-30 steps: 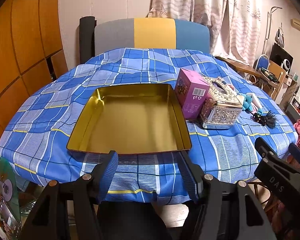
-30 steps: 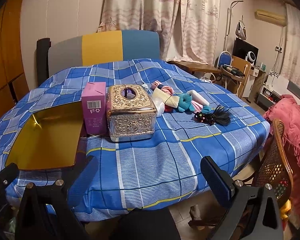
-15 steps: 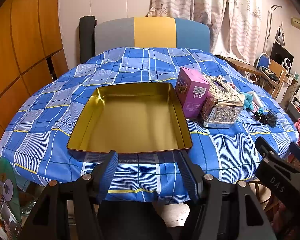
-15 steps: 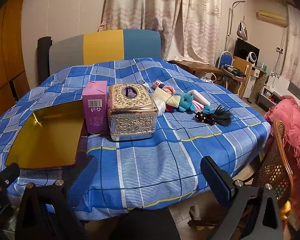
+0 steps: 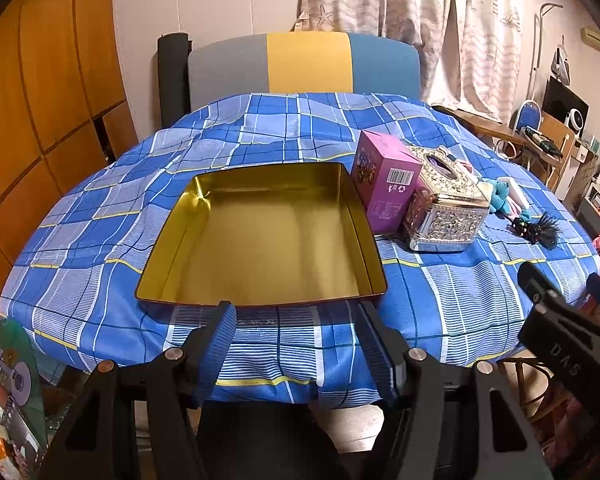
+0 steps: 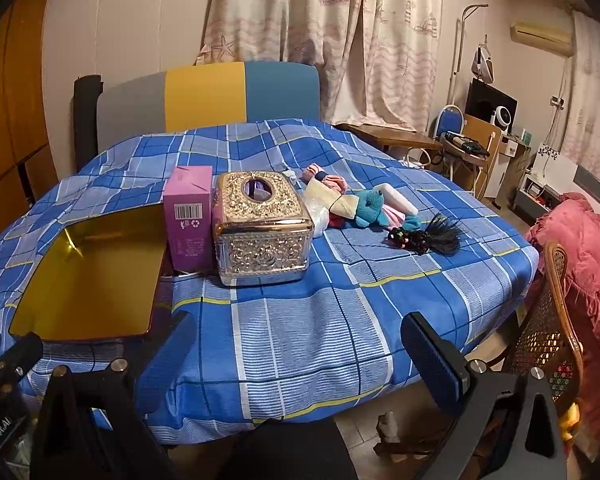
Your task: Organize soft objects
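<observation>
An empty gold tin tray (image 5: 168, 292) (image 6: 32, 300) lies on the blue plaid tablecloth (image 5: 100, 232) (image 6: 340, 300). Soft things lie at the right: a teal plush toy (image 6: 370, 206) (image 5: 500, 198), pink and cream cloth pieces (image 6: 332, 188) and a black feathery hair piece (image 6: 428, 236) (image 5: 538, 230). My left gripper (image 5: 296, 312) hangs open just short of the tray's near rim, holding nothing. At the table's near edge my right gripper (image 6: 296, 330) stands wide open and empty, well short of the toys.
A pink carton (image 5: 386, 182) (image 6: 188, 216) and an ornate silver tissue box (image 5: 446, 210) (image 6: 264, 228) stand between tray and toys. A grey, yellow and blue chair back (image 5: 304, 64) is behind the table. A cane chair with a pink blanket (image 6: 580, 260) stands at the right.
</observation>
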A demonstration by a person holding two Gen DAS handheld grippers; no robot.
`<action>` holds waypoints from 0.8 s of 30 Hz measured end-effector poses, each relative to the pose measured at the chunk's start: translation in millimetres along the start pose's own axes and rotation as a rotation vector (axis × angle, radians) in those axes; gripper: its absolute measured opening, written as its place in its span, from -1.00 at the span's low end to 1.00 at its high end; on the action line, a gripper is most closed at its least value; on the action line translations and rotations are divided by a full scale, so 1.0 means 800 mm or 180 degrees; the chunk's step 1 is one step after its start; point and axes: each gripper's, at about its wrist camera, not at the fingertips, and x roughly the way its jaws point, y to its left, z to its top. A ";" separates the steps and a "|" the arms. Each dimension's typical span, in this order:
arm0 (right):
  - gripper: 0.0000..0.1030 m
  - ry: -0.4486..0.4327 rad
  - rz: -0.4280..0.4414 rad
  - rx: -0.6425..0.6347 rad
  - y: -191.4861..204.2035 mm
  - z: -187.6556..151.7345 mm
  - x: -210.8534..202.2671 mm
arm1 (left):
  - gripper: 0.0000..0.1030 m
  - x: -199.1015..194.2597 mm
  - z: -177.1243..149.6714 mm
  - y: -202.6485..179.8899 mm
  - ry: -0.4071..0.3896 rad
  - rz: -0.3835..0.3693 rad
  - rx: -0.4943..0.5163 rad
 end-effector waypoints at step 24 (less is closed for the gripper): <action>1.00 -0.0074 0.0282 -0.0018 -0.028 0.024 0.018 | 0.21 0.038 0.015 -0.016 0.0353 -0.1032 -0.0022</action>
